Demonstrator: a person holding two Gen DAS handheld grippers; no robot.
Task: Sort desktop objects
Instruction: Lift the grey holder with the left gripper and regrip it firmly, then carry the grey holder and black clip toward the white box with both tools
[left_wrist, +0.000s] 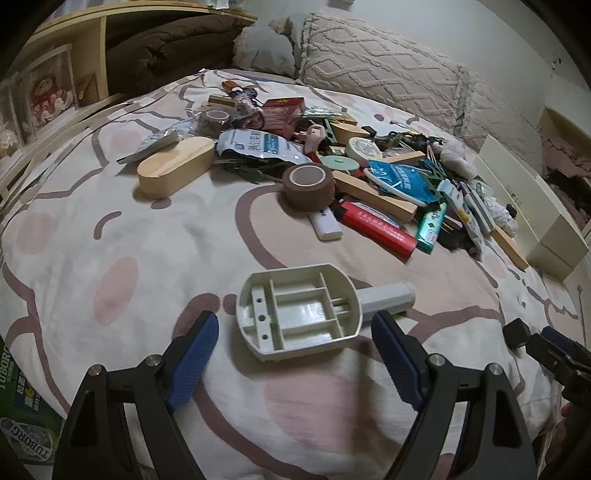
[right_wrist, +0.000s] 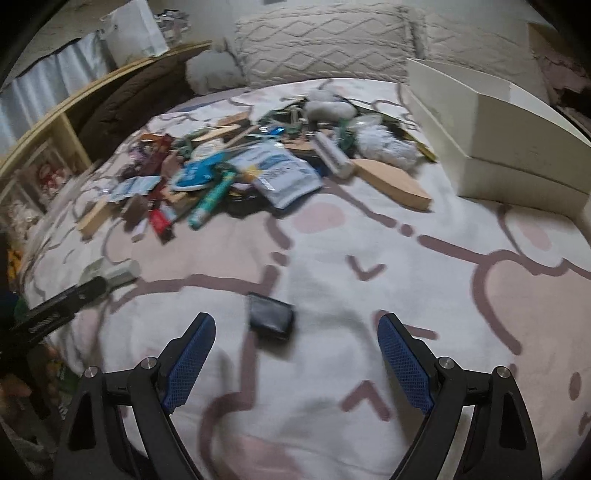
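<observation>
At the far left, a pale wooden shelf unit (left_wrist: 88, 48) is seen beside the bed, with a dark folded quilt (left_wrist: 170, 48) stowed in it and green beer cans (left_wrist: 22, 424) below the bed edge. The work surface is a bedspread (left_wrist: 110, 240) printed with pink patches and brown outlines, backed by textured cream pillows (left_wrist: 376, 70) against a plain wall. The left gripper (left_wrist: 295, 325) is held released, its blue pads standing apart on either side of a beige plastic brush base (left_wrist: 299, 306), which lies upturned on the bedspread and is not pressed by them. Behind it, the heap of mixed objects (left_wrist: 332, 162) is spread across the middle of the bed, with a brown tape roll (left_wrist: 308, 184) and a red lighter (left_wrist: 376, 229) at its near edge. The right gripper (right_wrist: 295, 328) is likewise released; a small black case (right_wrist: 271, 315) lies free on the bedspread between its fingers. At the right, an open cream box (right_wrist: 498, 147) is set near the pillows.
</observation>
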